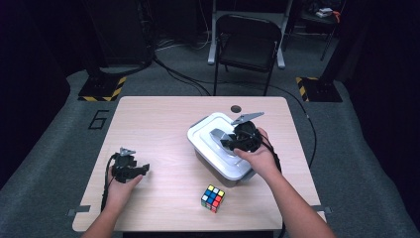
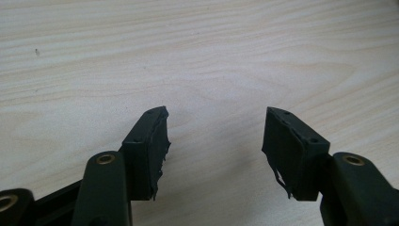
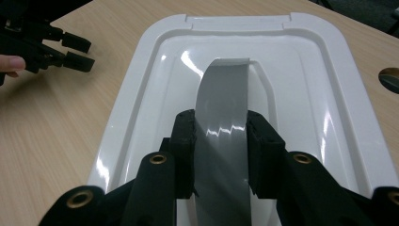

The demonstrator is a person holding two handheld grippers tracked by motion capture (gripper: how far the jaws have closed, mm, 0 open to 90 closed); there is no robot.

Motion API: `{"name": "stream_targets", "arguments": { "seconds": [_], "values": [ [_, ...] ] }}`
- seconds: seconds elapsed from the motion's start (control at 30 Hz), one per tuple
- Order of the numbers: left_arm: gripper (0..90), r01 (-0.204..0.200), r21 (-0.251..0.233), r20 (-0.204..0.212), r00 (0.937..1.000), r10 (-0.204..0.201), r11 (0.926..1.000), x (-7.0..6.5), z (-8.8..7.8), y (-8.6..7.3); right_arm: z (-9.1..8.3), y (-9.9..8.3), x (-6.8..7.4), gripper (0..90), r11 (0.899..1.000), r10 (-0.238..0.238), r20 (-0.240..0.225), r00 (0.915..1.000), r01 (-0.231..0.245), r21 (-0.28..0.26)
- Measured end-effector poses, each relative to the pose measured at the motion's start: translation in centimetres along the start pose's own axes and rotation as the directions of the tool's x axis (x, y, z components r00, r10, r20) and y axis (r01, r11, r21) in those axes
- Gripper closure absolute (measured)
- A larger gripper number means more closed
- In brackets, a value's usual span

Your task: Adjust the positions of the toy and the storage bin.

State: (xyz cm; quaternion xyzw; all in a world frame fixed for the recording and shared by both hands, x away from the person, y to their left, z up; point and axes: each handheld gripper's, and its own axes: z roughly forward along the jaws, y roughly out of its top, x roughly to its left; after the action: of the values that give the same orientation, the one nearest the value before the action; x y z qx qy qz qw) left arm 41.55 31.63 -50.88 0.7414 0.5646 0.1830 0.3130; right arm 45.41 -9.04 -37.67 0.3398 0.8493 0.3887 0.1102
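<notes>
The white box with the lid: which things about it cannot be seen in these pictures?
- Inside of the white box: hidden by its closed lid, high view.
- Near end of the grey handle: cut off by the bottom edge, right gripper view.
- Part of the handle, high view: covered by the right gripper clamped on it.

Number 6 marked on floor beside table
</notes>
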Motion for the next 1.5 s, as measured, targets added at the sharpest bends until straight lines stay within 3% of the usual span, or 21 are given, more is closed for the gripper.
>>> {"name": "stream_targets", "arguments": {
  "seconds": [0.33,0.7,0.9,1.3,1.5],
  "values": [
    [40.8,0.0,0.003,0.004,1.0,0.0,1.0,0.0,0.0,0.0,-0.3,-0.2,0.9,68.2,0.999,-0.037,-0.04,0.9985,0.037,0.014],
    [40.8,-0.015,0.017,0.006,0.9999,0.015,0.9997,0.0,0.0,0.0,-0.6,-0.7,1.3,68.2,0.999,-0.035,-0.088,0.9955,0.037,0.019],
    [40.8,-0.015,0.008,0.0,0.9999,0.015,0.9999,-0.1,0.1,-0.1,-0.8,-0.9,1.5,68.2,0.999,-0.044,-0.086,0.9953,0.045,0.012],
    [40.8,-0.014,0.02,0.001,0.9999,0.014,0.9997,-0.1,0.1,-0.2,-0.7,-1.0,2.4,67.2,0.998,-0.056,-0.01,0.9984,0.056,-0.006],
    [40.8,-0.014,0.02,-0.005,0.9999,0.015,0.9997,-0.1,0.3,-0.3,-0.5,-1.2,3.2,61.0,0.996,-0.082,0.083,0.9932,0.084,-0.02]
  ]
}}
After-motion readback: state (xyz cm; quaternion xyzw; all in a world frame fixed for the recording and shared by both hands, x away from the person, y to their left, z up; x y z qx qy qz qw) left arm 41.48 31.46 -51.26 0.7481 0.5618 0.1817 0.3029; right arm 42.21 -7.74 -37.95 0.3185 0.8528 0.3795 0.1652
